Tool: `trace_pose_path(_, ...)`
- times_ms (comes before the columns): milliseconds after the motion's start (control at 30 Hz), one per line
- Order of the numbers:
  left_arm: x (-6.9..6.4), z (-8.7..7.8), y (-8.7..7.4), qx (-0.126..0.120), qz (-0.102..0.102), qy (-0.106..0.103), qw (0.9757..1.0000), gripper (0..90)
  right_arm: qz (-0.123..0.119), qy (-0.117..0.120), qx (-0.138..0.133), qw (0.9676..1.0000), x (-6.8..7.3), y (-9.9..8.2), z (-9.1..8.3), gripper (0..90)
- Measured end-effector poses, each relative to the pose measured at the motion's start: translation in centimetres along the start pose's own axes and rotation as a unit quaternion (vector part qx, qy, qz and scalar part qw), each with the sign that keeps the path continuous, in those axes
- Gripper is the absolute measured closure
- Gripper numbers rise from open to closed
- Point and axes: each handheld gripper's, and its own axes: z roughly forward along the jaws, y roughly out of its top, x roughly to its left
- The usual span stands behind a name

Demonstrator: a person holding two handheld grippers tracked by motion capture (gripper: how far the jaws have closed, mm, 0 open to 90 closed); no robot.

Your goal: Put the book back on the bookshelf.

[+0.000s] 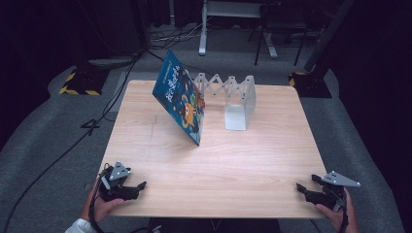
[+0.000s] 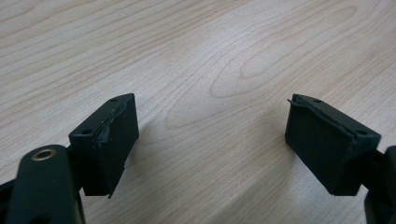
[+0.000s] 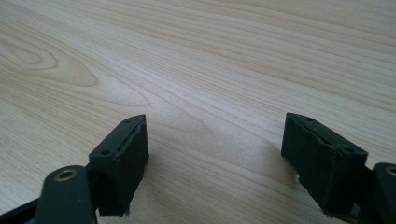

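A blue picture book [image 1: 180,97] stands tilted near the middle back of the wooden table [image 1: 214,160], its top leaning left and away from a white folding book rack [image 1: 232,97] just to its right. My left gripper [image 1: 137,186] rests at the front left corner, held in a hand; its jaws stand wide apart with bare wood between them, as the left gripper [image 2: 205,144] view shows. At the front right corner my right gripper [image 1: 307,183] is also open, and the right gripper [image 3: 215,158] view has nothing between the pads.
Beyond the table lie a grey carpet, black cables [image 1: 116,92] at the left, and stand bases with yellow-black tape [image 1: 77,82]. White and dark frame legs [image 1: 204,29] rise at the back. Bare wood lies between the grippers and the book.
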Motion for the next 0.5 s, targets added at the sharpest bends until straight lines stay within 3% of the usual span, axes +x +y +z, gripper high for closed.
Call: trace_pose_path(500,-0.08,0.01,-0.03,-0.002,-0.005,0.006,1.0,17.9,0.002,-0.001,0.0,1.0,-0.03,-0.02,-0.01,23.5)
